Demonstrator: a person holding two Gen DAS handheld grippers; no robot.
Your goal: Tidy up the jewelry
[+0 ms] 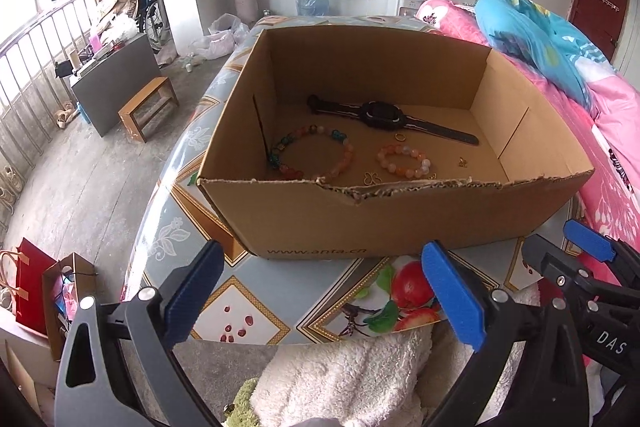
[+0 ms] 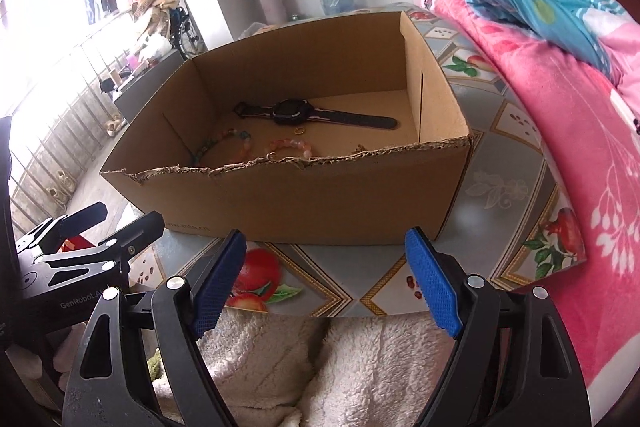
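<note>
An open cardboard box stands on the patterned table. On its floor lie a black watch, a multicolour bead bracelet, a smaller pink bead bracelet, a gold ring and small gold charms. My left gripper hangs open in front of the box's near wall, with nothing between its blue pads. My right gripper is also open and empty, just to its right, before the same wall.
The table is covered in a fruit-print cloth. White fluffy fabric lies under both grippers at its near edge. Pink and blue bedding rises on the right. The floor on the left holds a wooden stool and paper bags.
</note>
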